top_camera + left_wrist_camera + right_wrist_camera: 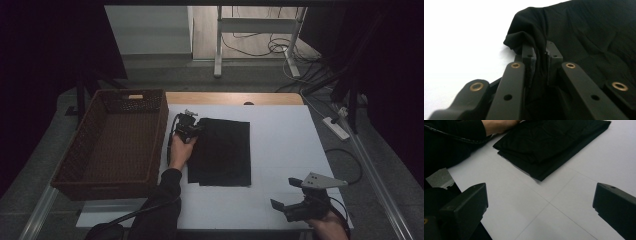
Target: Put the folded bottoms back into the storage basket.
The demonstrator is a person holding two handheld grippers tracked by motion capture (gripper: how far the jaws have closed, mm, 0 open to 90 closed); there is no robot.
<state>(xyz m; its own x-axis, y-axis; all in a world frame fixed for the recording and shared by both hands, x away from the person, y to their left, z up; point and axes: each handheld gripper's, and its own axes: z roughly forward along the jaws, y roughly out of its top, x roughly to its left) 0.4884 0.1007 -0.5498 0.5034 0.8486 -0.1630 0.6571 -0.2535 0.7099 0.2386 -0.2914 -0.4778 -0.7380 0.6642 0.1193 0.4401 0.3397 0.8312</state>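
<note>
The left gripper [540, 63] has its two matte black jaws pinched together on a gathered fold of the black cloth [584, 37], a thin, soft fabric that bunches into a rounded ridge above the jaw tips and falls away in shallow wrinkles behind them. The jaw links are flat, hard bars with small brass-coloured rivets set into them. In the high view the left gripper [188, 127] sits at the far left corner of the black cloth [222, 152], with the left hand [181, 151] behind it and a dark sleeve trailing toward the near edge.

The cloth lies folded into a flat, roughly square stack on the table [285, 145], whose top is smooth, pale and matte. From the right gripper view the stacked layers show as thin parallel edges at the near corner of the cloth [549, 147].

The right gripper [295, 196] is held low at the near right of the table, well apart from the cloth, its blocky black jaws standing wide apart with nothing between them; a grey three-cornered plate rides on top.

Just beside the table's left edge stands a rectangular wicker basket [112, 145], brown and tightly woven, with sloping walls.
</note>
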